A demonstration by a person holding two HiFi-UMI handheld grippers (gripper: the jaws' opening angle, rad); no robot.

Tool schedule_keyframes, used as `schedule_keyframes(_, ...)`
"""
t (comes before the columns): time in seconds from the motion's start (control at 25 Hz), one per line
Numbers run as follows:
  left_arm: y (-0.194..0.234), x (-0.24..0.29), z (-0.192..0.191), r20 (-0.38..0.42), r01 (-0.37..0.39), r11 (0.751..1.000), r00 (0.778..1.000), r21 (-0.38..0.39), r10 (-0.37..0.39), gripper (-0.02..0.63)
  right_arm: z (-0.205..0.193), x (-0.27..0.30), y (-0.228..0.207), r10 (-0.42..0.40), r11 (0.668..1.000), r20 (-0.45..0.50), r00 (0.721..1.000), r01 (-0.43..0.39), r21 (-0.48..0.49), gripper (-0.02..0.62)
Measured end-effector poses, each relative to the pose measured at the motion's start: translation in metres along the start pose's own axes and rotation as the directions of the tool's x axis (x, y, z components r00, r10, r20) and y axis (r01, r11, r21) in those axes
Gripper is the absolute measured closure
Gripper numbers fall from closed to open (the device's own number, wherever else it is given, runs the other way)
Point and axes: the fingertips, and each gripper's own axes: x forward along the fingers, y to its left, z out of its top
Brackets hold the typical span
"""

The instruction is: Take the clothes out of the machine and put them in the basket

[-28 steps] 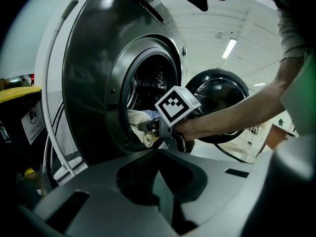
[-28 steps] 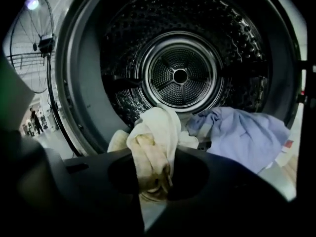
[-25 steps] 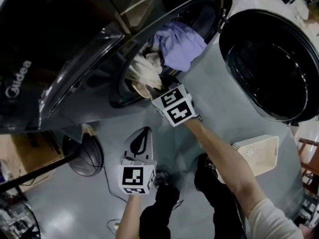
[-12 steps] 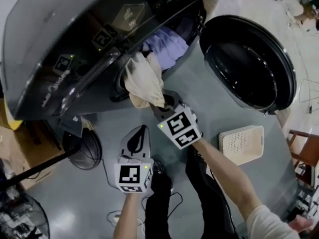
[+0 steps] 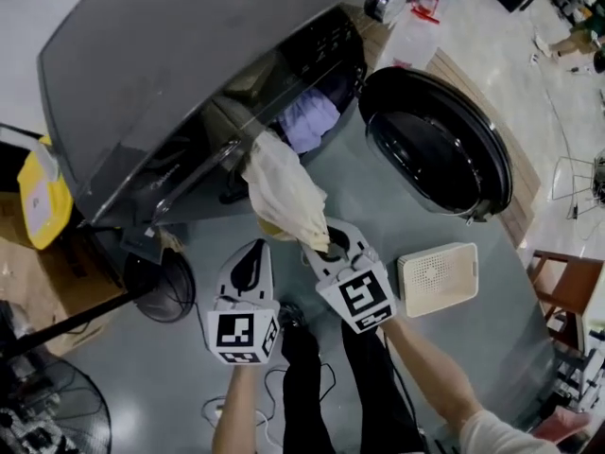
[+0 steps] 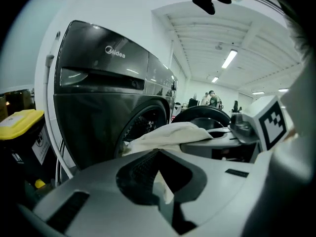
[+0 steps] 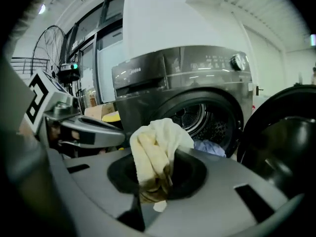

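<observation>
Right gripper clamped on a cream cloth stretched from the machine's drum mouth. Left gripper has its jaws together and is empty. A purple garment lies inside. The basket stands apart on the floor. Judged: first item partly out, none delivered.

Head camera peers steeply down from above: washing machine, open door, floor. Left tongs camera sits low, close, facing the drum; right tongs camera likewise. All three share the cream cloth.
</observation>
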Motion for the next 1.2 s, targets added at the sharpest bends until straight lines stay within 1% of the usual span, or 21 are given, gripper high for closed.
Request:
schedule_keyframes(0.16,-0.007,-0.016,0.026,0.001,-0.019,1.0,1.0,-0.001,0.019,0.587,0.028,-0.042,0.007,-0.018,0.999,0.034,0.999,0.017,0.03,0.508)
schedule_keyframes(0.36,-0.025,-0.036,0.063,0.01,-0.025,1.0,1.0,-0.001,0.025,0.588,0.075,-0.094,0.007,-0.048,0.997,0.076,0.996,0.044,0.059,0.508)
schedule_keyframes(0.52,-0.035,-0.05,0.104,0.016,-0.032,0.999,0.999,0.011,0.031,0.586,0.117,-0.124,-0.003,-0.09,0.994,0.097,0.991,0.083,0.076,0.508)
schedule_keyframes(0.64,-0.055,-0.065,0.145,0.053,-0.012,0.999,0.999,0.03,0.011,0.588,0.148,-0.158,-0.012,-0.136,0.989,0.119,0.983,0.127,0.081,0.508)
schedule_keyframes(0.76,-0.068,-0.077,0.174,0.063,-0.001,0.998,0.998,0.062,-0.003,0.588,0.173,-0.189,-0.02,-0.188,0.979,0.141,0.972,0.174,0.102,0.508)
schedule_keyframes(0.96,-0.094,-0.089,0.209,0.065,0.023,0.996,0.997,0.081,-0.028,0.586,0.197,-0.237,-0.037,-0.267,0.959,0.135,0.954,0.249,0.135,0.508)
schedule_keyframes(1.08,-0.118,-0.097,0.224,0.06,0.056,0.993,0.996,0.103,-0.062,0.586,0.2,-0.27,-0.039,-0.311,0.946,0.112,0.944,0.295,0.136,0.508)
schedule_keyframes(1.2,-0.135,-0.097,0.243,0.062,0.096,0.987,0.993,0.13,-0.105,0.587,0.201,-0.299,-0.047,-0.366,0.925,0.106,0.925,0.348,0.156,0.508)
